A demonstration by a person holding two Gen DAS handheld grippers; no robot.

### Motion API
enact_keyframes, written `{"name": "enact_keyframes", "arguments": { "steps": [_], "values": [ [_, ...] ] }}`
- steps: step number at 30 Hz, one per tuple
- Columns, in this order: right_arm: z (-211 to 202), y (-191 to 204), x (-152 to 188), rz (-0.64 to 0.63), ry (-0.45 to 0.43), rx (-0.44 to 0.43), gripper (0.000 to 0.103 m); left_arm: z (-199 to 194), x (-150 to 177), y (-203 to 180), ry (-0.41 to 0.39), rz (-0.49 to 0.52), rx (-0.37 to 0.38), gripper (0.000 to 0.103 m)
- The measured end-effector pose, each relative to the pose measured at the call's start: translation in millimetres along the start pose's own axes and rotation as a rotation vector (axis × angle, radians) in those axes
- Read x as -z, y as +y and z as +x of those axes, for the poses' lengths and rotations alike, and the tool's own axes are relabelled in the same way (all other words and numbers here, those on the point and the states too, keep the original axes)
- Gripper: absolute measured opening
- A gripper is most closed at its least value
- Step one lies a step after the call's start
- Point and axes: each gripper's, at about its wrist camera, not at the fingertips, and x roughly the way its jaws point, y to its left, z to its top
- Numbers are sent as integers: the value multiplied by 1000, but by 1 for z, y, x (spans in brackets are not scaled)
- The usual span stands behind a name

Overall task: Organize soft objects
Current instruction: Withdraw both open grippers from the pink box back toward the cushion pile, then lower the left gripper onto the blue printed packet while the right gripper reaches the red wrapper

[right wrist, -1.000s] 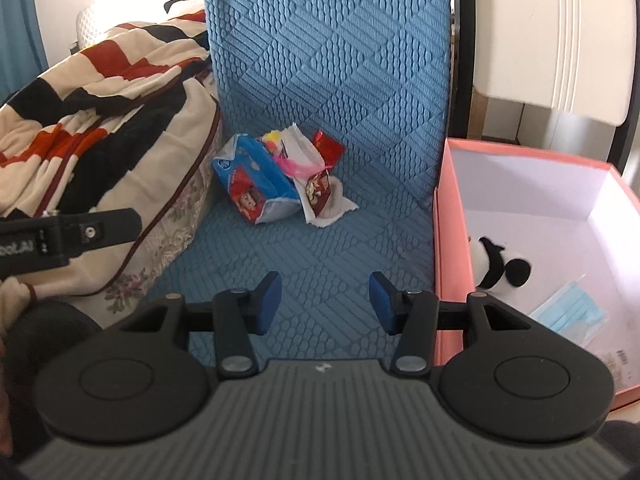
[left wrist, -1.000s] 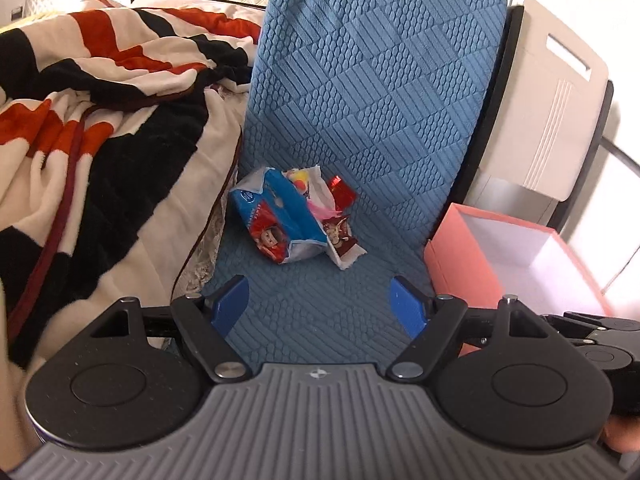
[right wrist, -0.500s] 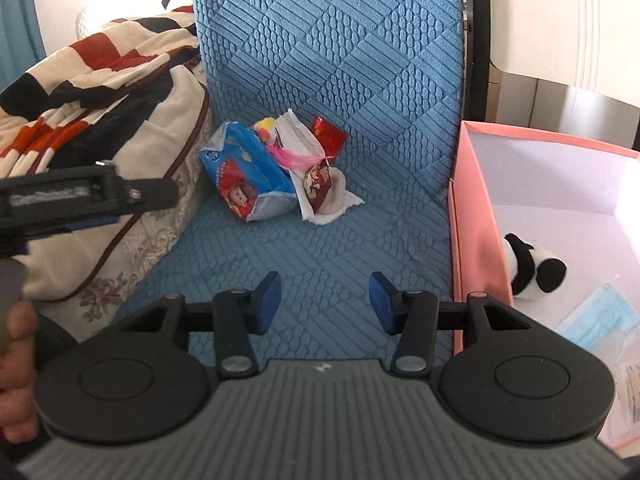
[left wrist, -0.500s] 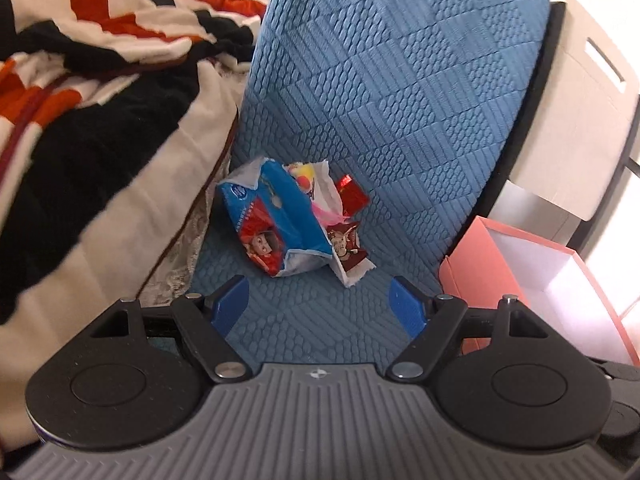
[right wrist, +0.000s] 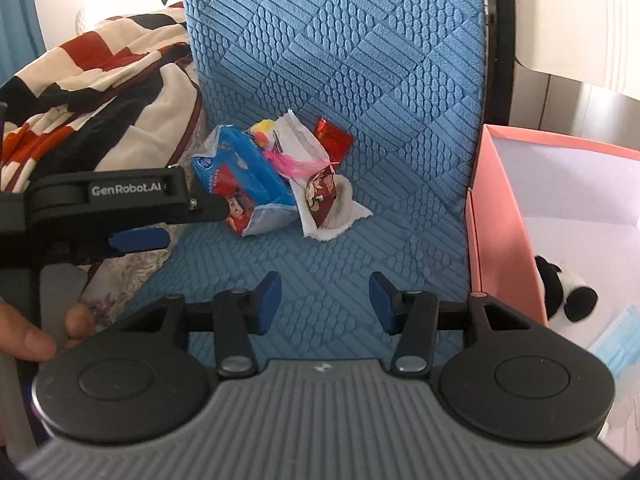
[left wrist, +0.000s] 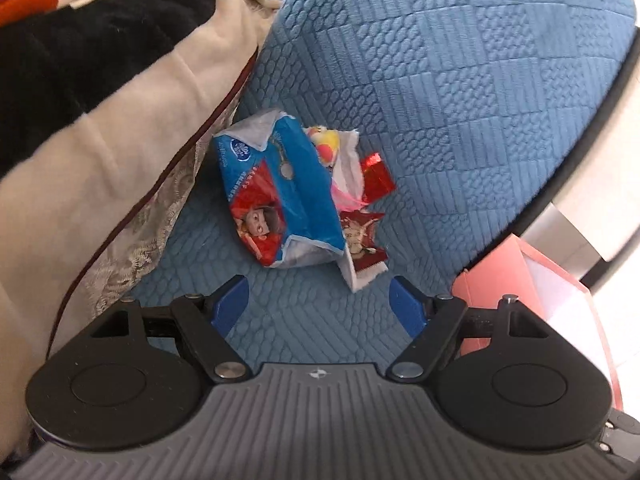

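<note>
**Both grippers held open short of the pile on the blue cushion**

A small pile of soft things is seen on the seat of the blue quilted cushion (left wrist: 460, 92), near the fold where seat meets back. The pile is made up of a blue and red tissue pack (left wrist: 276, 188) printed with a cartoon figure, a white cloth (left wrist: 352, 152) lying against its right side, a yellow and pink fluffy toy (left wrist: 326, 144) at the top, a red foil packet (left wrist: 376, 176) behind the cloth, and a red snack wrapper (left wrist: 362, 236) at the cloth's lower end.

The left gripper (left wrist: 320, 304) is held just short of the pile, its blue fingers spread wide and nothing between them. In the right wrist view its tip is seen beside the left edge of the tissue pack; contact cannot be judged. The right gripper (right wrist: 325, 302) is held further back over the bare seat, its jaws parted to a middling gap and empty.

Left of the cushion a striped blanket (right wrist: 88, 80) is heaped. Against the cushion's right edge stands a pink box (right wrist: 500, 216), in which a panda plush (right wrist: 564, 292) and a light blue face mask (right wrist: 618, 344) are lying.
</note>
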Motion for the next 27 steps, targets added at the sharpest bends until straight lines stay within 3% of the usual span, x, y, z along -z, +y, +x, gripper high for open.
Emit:
{"name": "enact_keyframes", "arguments": {
  "steps": [27],
  "values": [
    [84,-21,-48,37,14,-38,51,69,-55,17,-2,-165,-41,83]
  ]
}}
